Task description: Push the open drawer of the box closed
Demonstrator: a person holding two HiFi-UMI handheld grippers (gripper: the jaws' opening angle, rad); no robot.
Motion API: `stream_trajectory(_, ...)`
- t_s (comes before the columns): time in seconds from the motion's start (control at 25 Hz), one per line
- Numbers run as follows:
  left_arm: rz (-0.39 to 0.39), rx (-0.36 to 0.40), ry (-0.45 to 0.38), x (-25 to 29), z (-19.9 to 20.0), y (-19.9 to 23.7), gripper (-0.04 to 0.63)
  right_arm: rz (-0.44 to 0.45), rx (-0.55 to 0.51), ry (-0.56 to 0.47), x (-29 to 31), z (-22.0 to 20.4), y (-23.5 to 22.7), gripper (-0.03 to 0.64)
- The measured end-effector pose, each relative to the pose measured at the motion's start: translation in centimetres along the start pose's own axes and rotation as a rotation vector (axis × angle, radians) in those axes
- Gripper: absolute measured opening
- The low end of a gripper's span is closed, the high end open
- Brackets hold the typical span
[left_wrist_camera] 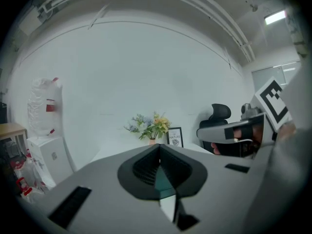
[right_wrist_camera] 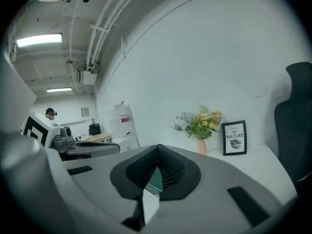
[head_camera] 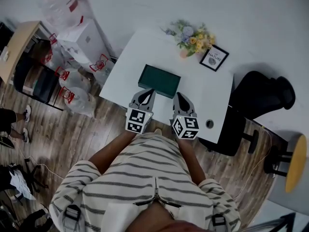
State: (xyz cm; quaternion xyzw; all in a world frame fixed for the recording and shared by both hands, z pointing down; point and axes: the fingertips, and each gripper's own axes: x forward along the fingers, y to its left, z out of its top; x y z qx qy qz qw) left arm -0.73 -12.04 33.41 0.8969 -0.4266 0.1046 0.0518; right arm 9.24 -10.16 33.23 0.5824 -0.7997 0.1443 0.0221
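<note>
Noting claw state first: left gripper (head_camera: 147, 92) has its jaws pressed together with nothing pinched, and right gripper (head_camera: 179, 95) is the same. Each gripper view shows only a sliver of green beyond the closed tips. Both are held side by side over the near edge of the white rectangular table (head_camera: 207, 100), pointing across it. Just beyond the tips lies the flat dark green rectangular box (head_camera: 160, 80), about mid-table and nearer the near edge than the far one. Contact with it cannot be confirmed, and I cannot make out from above which face carries the drawer or how far it stands out. Risks, as judgement: closed tips give a narrow contact, so an off-centre push could skew the drawer and jam it. With nothing bracing the box, a push may slide the whole box toward the far edge. There the small vase of yellow and blue flowers (head_camera: 190, 36) and the black-framed print (head_camera: 214, 58) stand near the far right corner and could be knocked.
</note>
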Motion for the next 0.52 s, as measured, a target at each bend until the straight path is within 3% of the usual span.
stream_trajectory(0.52, 0.000, 0.018, -0.026, 1.1, 0.9, 0.5, 0.002, 0.014, -0.024, -0.023, 1.2, 0.9, -0.4, 0.000)
